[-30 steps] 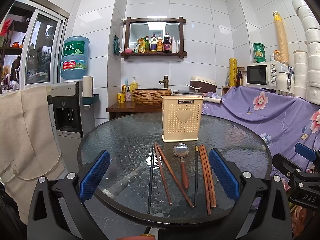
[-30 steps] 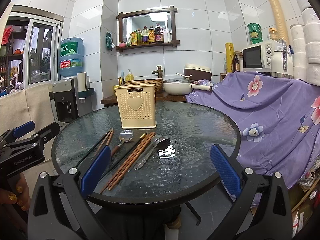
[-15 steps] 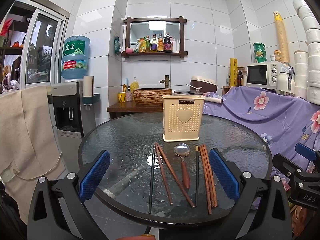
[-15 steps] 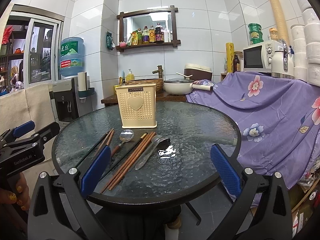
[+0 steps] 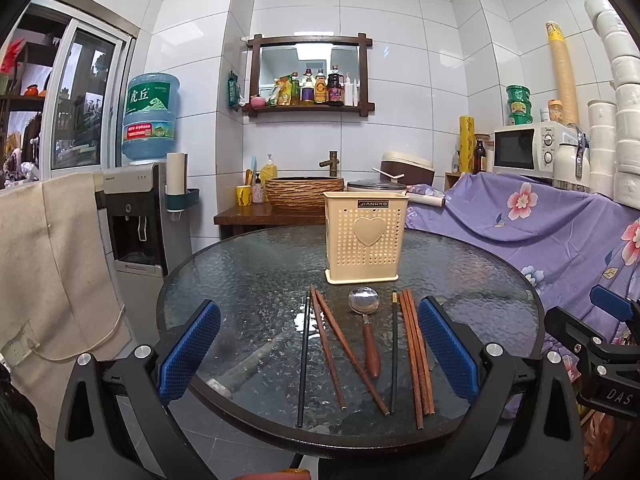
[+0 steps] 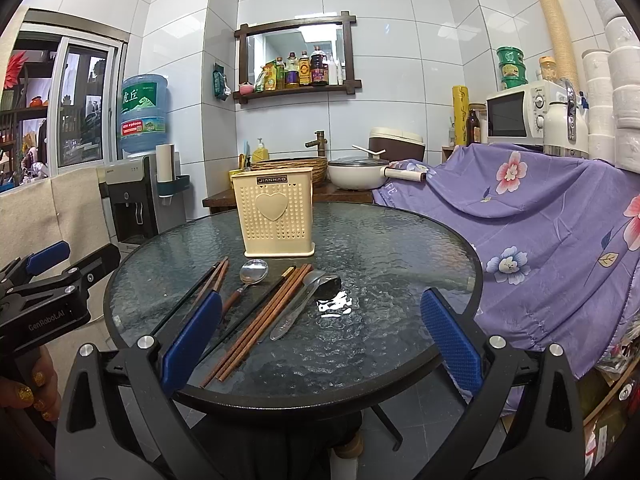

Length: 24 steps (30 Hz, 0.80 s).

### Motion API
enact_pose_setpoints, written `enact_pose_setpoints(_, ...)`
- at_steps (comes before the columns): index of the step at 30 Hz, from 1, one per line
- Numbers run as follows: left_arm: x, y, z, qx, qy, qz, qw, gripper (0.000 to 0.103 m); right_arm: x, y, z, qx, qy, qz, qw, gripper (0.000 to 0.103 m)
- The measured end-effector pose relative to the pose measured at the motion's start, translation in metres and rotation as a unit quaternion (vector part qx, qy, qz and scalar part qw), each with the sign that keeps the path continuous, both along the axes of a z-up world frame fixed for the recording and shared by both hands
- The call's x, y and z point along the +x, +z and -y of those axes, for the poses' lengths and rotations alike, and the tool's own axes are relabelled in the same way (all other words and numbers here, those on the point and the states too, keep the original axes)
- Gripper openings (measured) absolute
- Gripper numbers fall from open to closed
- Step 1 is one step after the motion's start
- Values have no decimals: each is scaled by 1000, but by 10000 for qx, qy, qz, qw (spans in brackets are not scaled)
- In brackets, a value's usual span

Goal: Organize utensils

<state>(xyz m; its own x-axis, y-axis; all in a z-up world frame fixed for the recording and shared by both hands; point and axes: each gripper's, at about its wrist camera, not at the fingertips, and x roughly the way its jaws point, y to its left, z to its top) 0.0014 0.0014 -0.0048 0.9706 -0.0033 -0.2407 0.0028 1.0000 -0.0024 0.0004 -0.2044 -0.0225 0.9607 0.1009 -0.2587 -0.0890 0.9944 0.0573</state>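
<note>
White-tiled kitchen, and a round glass worktop point(image 5: 248, 280) carries everything that matters. Standing upright at the back is the cream perforated holder point(image 5: 366, 238), nothing showing above its rim. In front of it lie the utensils in a loose row: a black chopstick point(image 5: 303, 360), two crossed wooden chopsticks point(image 5: 344, 354), a wooden-handled spoon point(image 5: 366, 320), another black chopstick point(image 5: 394, 352), and a bundle of wooden chopsticks point(image 5: 418, 356). From the right wrist view, a metal spoon point(image 6: 304, 300) lies just beside that bundle. The left gripper point(image 5: 318, 354) is spread wide and holds nothing, hovering at the near edge; the right gripper point(image 6: 320, 340) is just as wide, also without a load. So sorting has not begun, I'd say. The risk: thin sticks flat on slick glass could skid or roll off the near rim when pinched, the crossed pair could drag each other, and a careless drop-in could tip that light holder.
</note>
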Motion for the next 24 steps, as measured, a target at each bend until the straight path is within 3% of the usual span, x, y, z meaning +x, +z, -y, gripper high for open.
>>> enact_pose_setpoints(24,0,-1,-1,-2,-4,-7,10000,97,1,-1,-2,9,-14,-26,10000,98)
